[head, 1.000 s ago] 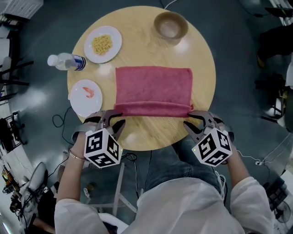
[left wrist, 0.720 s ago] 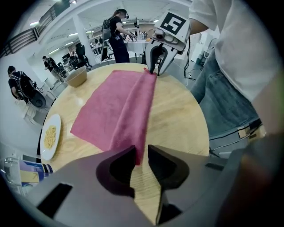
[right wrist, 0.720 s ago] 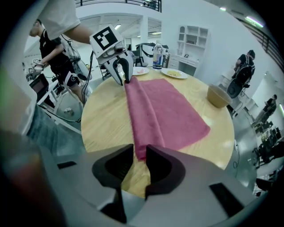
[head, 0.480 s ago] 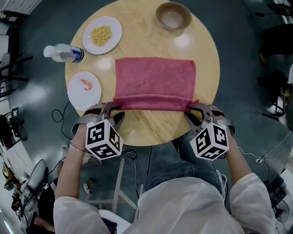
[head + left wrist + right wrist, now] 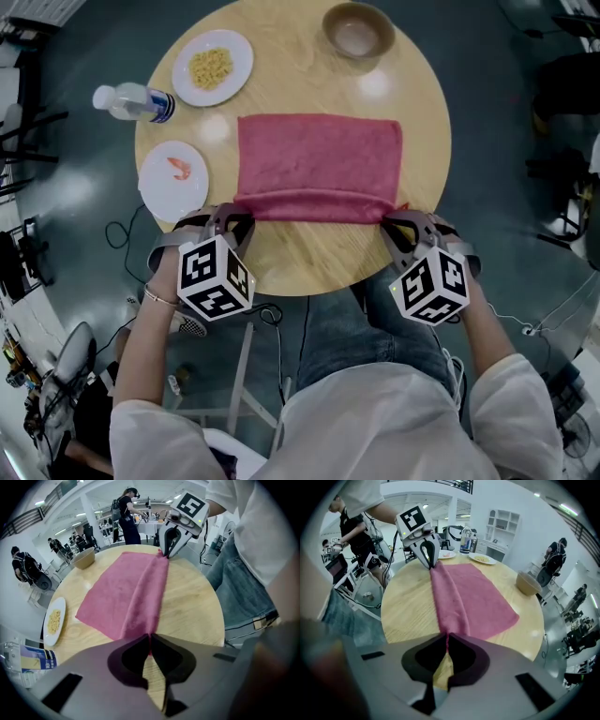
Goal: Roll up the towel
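A red towel (image 5: 319,155) lies flat on the round wooden table (image 5: 291,267), its near edge folded over into a thick strip (image 5: 314,206). My left gripper (image 5: 234,218) is at the strip's left end, its jaws closing, and the tips pinch the towel (image 5: 126,592) there (image 5: 149,639). At the strip's right end, my right gripper (image 5: 397,223) is also closing its jaws and nips the towel (image 5: 468,597) between its tips (image 5: 446,637). Each gripper view shows the other gripper at the strip's far end: the right gripper (image 5: 166,550) and the left gripper (image 5: 427,559).
A wooden bowl (image 5: 357,30) stands at the table's far side. A plate of yellow food (image 5: 212,67), a lying water bottle (image 5: 133,101) and a plate with a shrimp (image 5: 173,178) are at the left. People and desks are in the room behind.
Both grippers' jaws have narrowed onto the ends of the towel's folded strip. The hands have stayed about where they were.
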